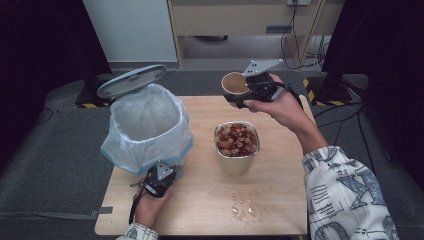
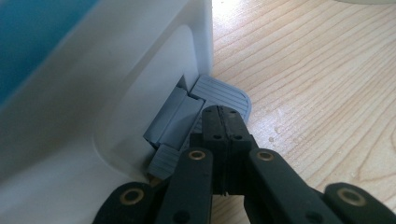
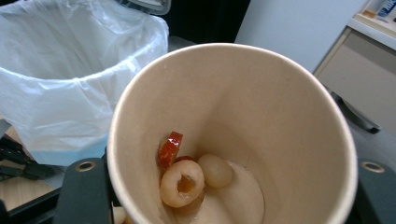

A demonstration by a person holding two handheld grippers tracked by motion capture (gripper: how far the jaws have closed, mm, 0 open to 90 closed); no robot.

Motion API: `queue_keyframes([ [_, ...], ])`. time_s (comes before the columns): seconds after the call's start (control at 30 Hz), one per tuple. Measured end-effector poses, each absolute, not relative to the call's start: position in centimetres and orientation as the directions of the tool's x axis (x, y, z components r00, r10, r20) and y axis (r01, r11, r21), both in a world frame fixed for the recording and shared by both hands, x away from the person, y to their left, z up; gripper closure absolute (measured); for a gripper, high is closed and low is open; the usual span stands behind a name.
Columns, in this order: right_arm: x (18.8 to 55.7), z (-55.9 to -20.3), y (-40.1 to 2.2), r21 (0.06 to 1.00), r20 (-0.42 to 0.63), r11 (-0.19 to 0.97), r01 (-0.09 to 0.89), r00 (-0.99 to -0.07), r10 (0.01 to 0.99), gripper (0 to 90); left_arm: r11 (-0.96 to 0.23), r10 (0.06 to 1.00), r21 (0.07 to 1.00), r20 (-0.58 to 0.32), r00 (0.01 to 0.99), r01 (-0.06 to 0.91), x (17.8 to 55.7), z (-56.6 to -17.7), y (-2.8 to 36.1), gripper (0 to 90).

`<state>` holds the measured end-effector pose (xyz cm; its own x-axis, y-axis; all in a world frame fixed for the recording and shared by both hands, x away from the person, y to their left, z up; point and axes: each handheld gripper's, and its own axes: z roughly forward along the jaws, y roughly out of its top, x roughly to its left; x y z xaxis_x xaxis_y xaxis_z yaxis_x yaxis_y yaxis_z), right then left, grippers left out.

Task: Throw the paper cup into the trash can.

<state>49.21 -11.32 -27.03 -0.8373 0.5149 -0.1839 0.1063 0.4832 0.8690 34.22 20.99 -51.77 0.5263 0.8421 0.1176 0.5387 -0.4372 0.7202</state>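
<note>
Here, the tan paper cup [image 1: 235, 83] hangs above the far edge of the light wooden worktop [image 1: 280, 200], clamped between the jaws of the right tool [image 1: 248, 90], which press on its two sides. In the right gripper view the cup [image 3: 261, 112] is tilted toward the camera, and at its bottom lie a few pieces of food [image 3: 187, 175]: a pale ring with a hole, a pale round piece and a red slice (they sit in a little liquid). Just nearer the person stands a square metal container [image 1: 237, 157] heaped with red and pale pieces of the same kind. To the left of it stands a white pedal bin lined with a clear plastic bag [image 1: 147, 127], its grey lid [image 1: 131, 80] raised. The left tool [image 1: 162, 176] sits at the bin's near base, jaws fully together with nothing between them; in the left gripper view its tips [image 2: 223, 122] rest on the grey ribbed pedal [image 2: 224, 93]. A small wet patch [image 1: 243, 206] glistens on the worktop's near side.
</note>
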Motion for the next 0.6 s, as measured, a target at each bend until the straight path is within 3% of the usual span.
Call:
queue_keyframes([
  [0.6, 48.9, -26.8, -7.8, 0.875, -0.142, 0.469, 0.120, -0.863, 0.486, 31.7, -0.439, 0.841, 0.720, 0.120, 0.527, 0.537, 34.2, -51.8, 21.0, 89.2],
])
